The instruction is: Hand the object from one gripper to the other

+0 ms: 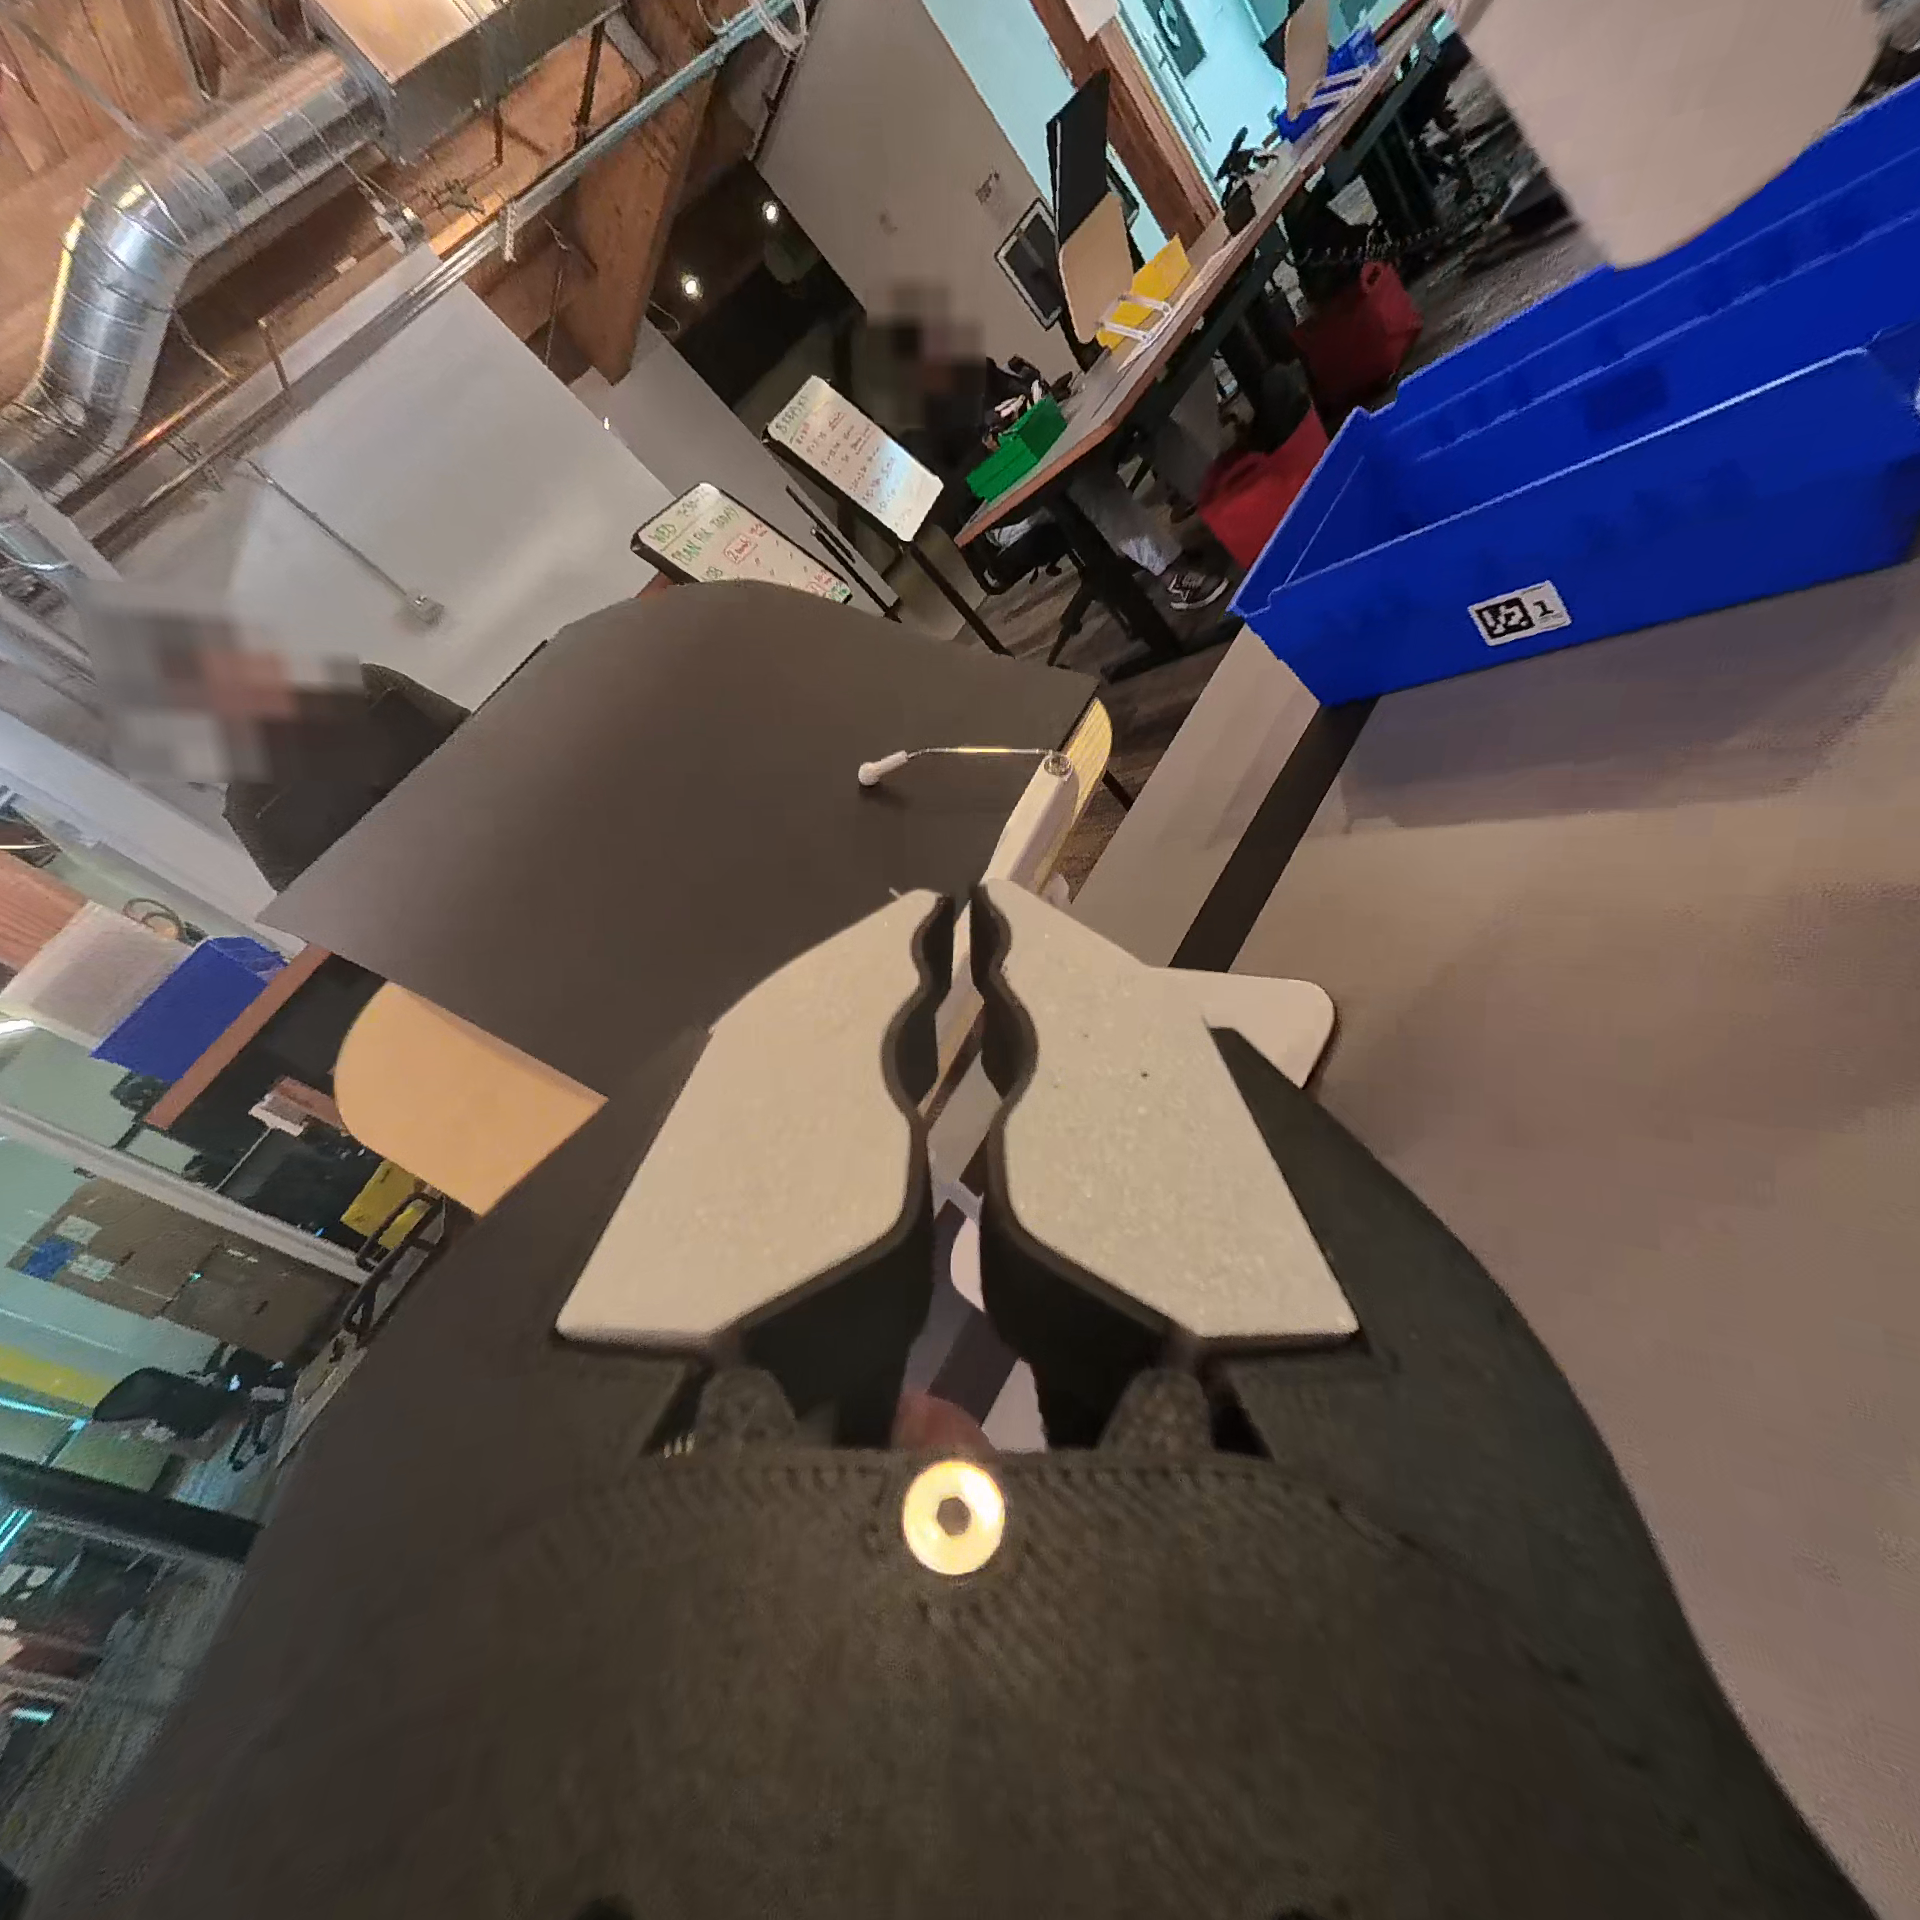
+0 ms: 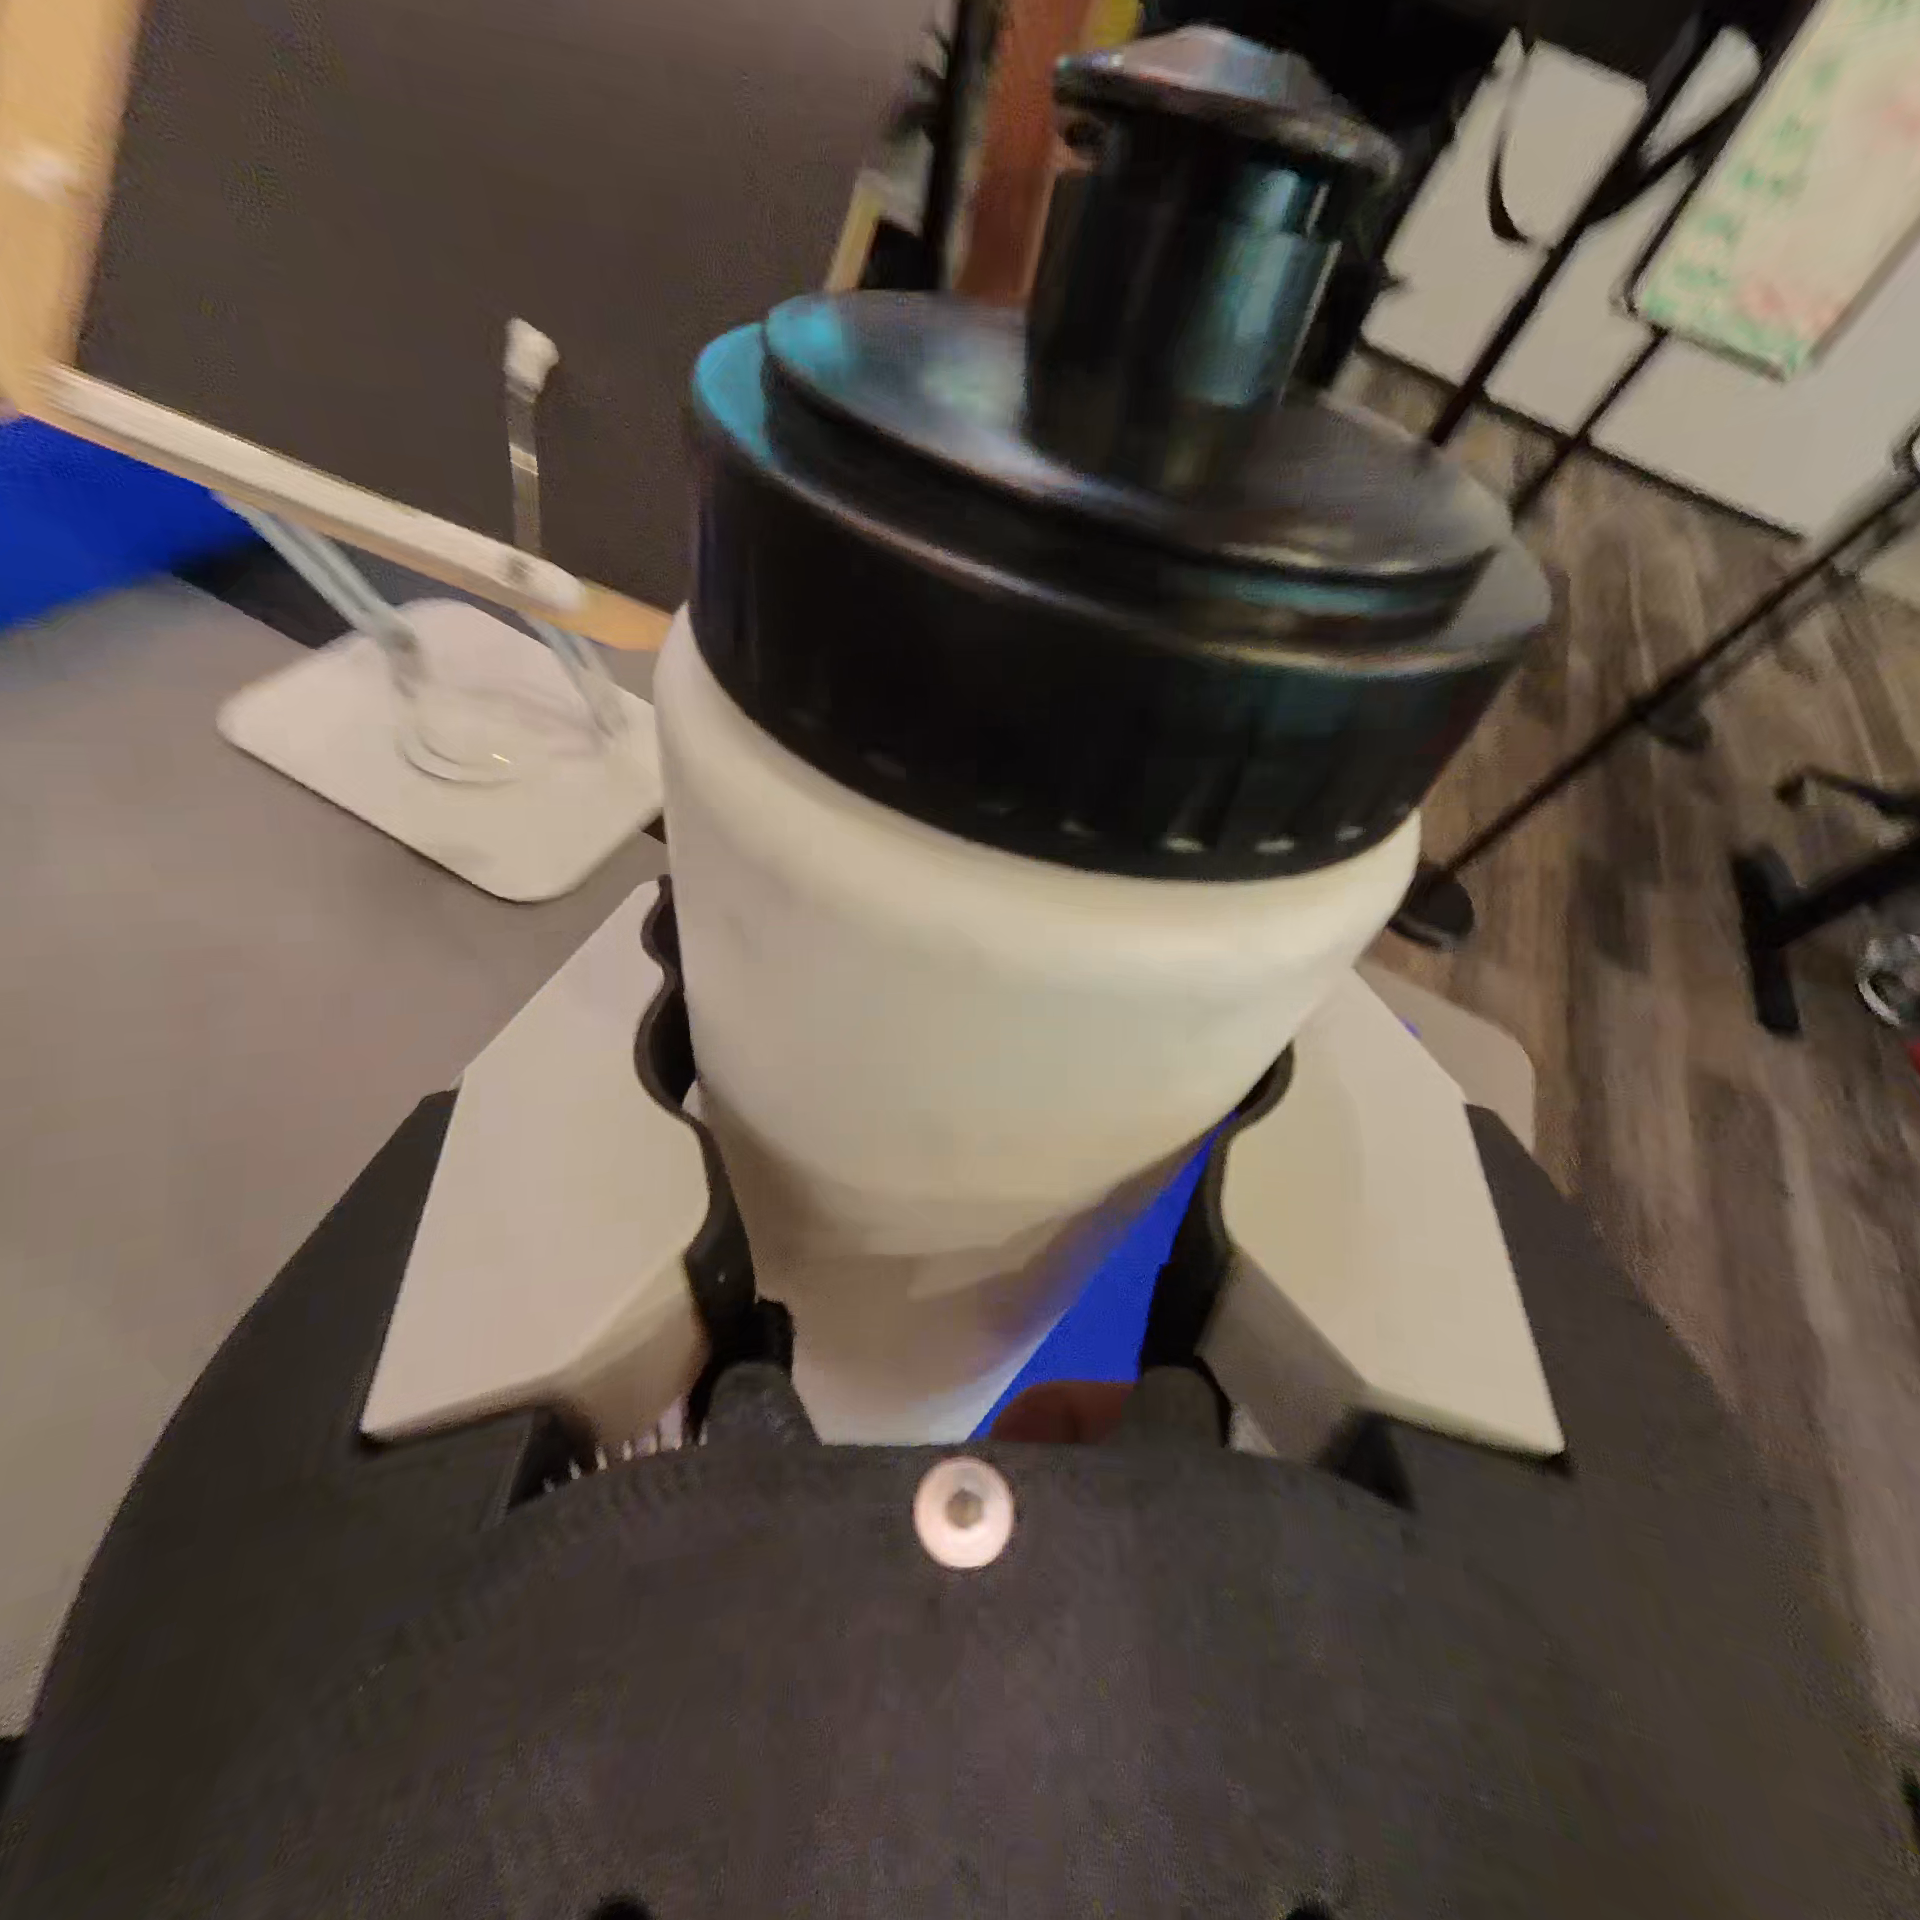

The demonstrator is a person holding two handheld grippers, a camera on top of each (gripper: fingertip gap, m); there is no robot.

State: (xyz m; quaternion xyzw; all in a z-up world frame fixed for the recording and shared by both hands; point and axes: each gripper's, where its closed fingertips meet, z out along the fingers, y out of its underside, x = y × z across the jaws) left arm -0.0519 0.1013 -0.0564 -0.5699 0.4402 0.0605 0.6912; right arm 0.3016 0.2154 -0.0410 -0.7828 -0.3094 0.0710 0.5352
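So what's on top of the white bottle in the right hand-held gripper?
A black screw cap with a black pull spout sits on the white bottle. The bottle's contents and base cannot be seen; the right hand-held gripper covers its lower part.

On the front wall of the blue plastic bin (image 1: 1621,509): a small white sticker (image 1: 1519,613) with a black square code and one digit. On two white boards (image 1: 727,545) standing on the floor farther back: handwritten lines in green and red marker. No other writing readable.
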